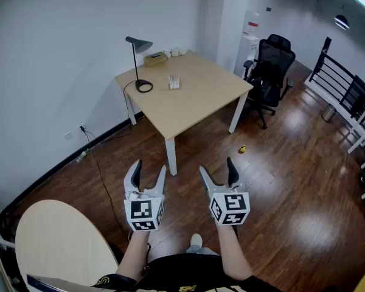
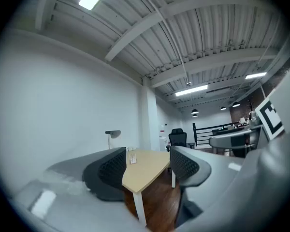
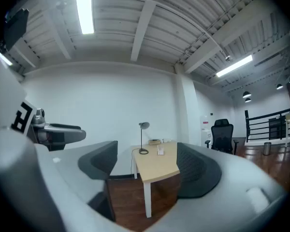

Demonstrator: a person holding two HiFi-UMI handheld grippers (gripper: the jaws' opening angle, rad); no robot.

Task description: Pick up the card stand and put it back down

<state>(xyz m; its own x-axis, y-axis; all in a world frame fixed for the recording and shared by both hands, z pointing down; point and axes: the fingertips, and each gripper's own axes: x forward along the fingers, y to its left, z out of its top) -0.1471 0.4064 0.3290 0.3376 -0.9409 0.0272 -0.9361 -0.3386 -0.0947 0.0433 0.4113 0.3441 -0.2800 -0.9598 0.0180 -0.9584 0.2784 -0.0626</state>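
A small clear card stand is seen on the far wooden table, just right of a black desk lamp. The left gripper and right gripper are held near, well apart from it, jaws parted with nothing between them. The stand is judged light, stiff and slick (probably thin acrylic, so brittle), best pinched gently low across its sides.

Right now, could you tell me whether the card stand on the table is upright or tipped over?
Upright: the card stand rises straight from the table, small and far off, with nothing touching it.
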